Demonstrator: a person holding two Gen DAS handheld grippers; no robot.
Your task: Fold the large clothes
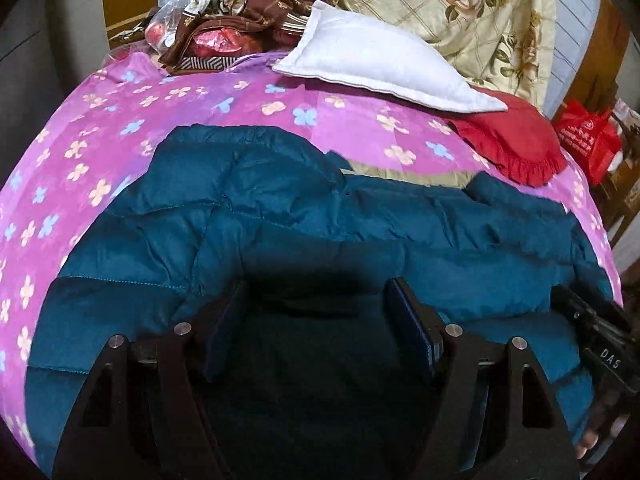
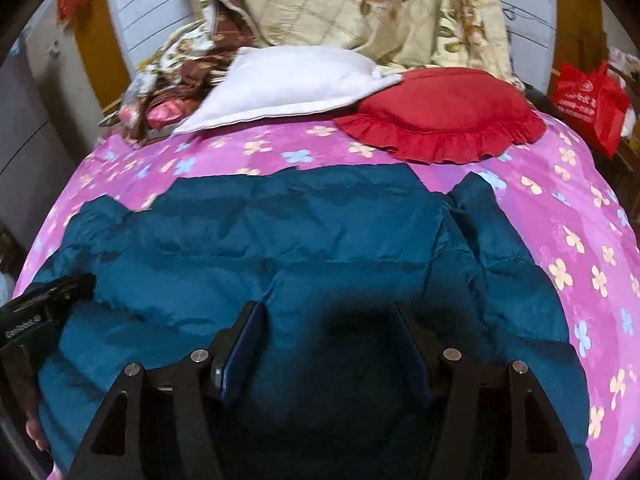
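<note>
A teal puffer jacket (image 1: 304, 224) lies spread flat on the pink flowered bed cover (image 1: 100, 136); it also shows in the right wrist view (image 2: 304, 240). A bit of beige lining (image 1: 404, 176) shows at its far edge. My left gripper (image 1: 316, 292) is open and empty, just above the jacket's near part. My right gripper (image 2: 328, 316) is open and empty over the jacket's near middle. The right gripper's body shows at the right edge of the left wrist view (image 1: 592, 328); the left gripper's body shows at the left edge of the right wrist view (image 2: 44, 312).
A white pillow (image 1: 380, 64) and a red frilled cushion (image 1: 516, 144) lie at the bed's far end. Behind them are a rose-patterned quilt (image 1: 472, 12) and a heap of brown cloth (image 1: 248, 12). A red bag (image 1: 588, 140) stands beside the bed on the right.
</note>
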